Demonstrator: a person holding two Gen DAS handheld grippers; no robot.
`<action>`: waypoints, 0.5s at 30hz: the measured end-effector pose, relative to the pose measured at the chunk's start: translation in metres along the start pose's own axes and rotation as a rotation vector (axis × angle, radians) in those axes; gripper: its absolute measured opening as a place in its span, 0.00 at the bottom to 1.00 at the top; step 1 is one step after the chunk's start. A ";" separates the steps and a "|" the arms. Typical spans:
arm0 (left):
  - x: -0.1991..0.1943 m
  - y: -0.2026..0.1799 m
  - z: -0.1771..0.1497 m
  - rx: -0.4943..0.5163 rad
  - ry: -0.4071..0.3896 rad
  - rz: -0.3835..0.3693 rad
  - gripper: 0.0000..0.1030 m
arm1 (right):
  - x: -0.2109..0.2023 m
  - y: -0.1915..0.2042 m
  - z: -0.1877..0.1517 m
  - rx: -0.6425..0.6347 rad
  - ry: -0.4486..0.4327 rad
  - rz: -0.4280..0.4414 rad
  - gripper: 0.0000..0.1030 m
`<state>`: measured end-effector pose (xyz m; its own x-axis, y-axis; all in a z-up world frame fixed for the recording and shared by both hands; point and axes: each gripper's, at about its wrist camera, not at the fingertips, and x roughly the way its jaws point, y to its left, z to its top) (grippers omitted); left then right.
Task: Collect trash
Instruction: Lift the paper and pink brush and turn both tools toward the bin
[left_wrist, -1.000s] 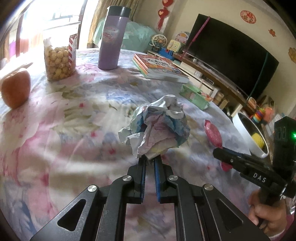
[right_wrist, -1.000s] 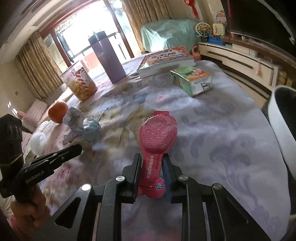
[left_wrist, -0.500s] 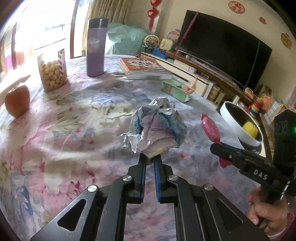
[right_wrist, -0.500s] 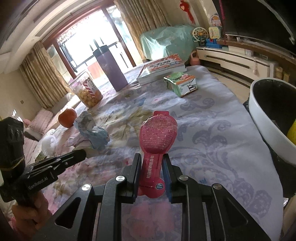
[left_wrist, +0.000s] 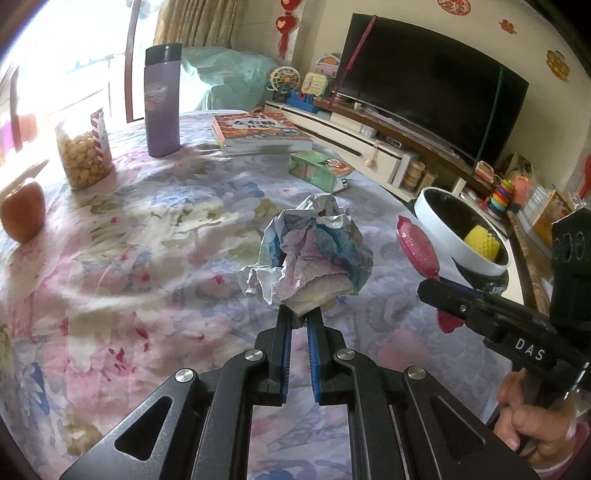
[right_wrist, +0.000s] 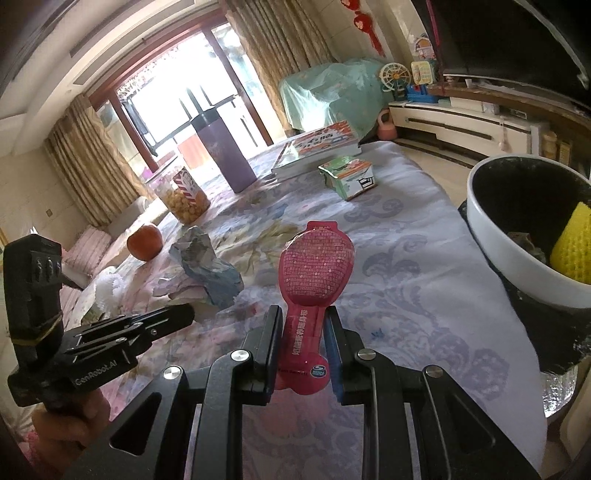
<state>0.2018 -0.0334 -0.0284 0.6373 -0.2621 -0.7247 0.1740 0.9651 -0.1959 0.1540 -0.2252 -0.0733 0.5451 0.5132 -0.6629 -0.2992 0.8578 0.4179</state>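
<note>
My left gripper (left_wrist: 299, 314) is shut on a crumpled paper ball (left_wrist: 314, 254), held above the floral tablecloth (left_wrist: 129, 266). The same paper ball (right_wrist: 208, 273) shows at the left in the right wrist view, in front of the left gripper (right_wrist: 184, 315). My right gripper (right_wrist: 303, 317) is shut on the stem of a pink plastic wrapper (right_wrist: 314, 269), which also hangs over the cloth. In the left wrist view the pink wrapper (left_wrist: 417, 247) sticks out past the right gripper (left_wrist: 428, 286). A white bin (right_wrist: 491, 236) with a black liner stands off the table's right edge, with a yellow foam net (right_wrist: 572, 243) inside.
On the table stand a purple flask (left_wrist: 162, 99), a jar of snack balls (left_wrist: 83, 155), an orange fruit (left_wrist: 22, 212), a stack of books (left_wrist: 258, 131) and a green carton (left_wrist: 317, 170). A television (left_wrist: 424, 77) and toys line the far wall.
Both grippers have moved with their loads toward the table's right edge and a little up. The white bin has come further into both views.
</note>
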 end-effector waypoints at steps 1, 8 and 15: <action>0.000 -0.001 0.000 -0.002 0.004 -0.005 0.07 | -0.001 0.000 -0.001 0.000 -0.002 -0.001 0.22; 0.001 -0.005 -0.003 -0.016 0.020 -0.032 0.07 | -0.009 -0.004 -0.006 0.005 0.000 -0.010 0.22; 0.004 -0.015 -0.004 -0.011 0.031 -0.047 0.07 | -0.015 -0.010 -0.011 0.011 -0.001 -0.020 0.22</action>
<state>0.1984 -0.0484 -0.0310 0.6051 -0.3071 -0.7345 0.1952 0.9517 -0.2371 0.1400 -0.2409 -0.0739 0.5513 0.4962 -0.6707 -0.2799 0.8673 0.4116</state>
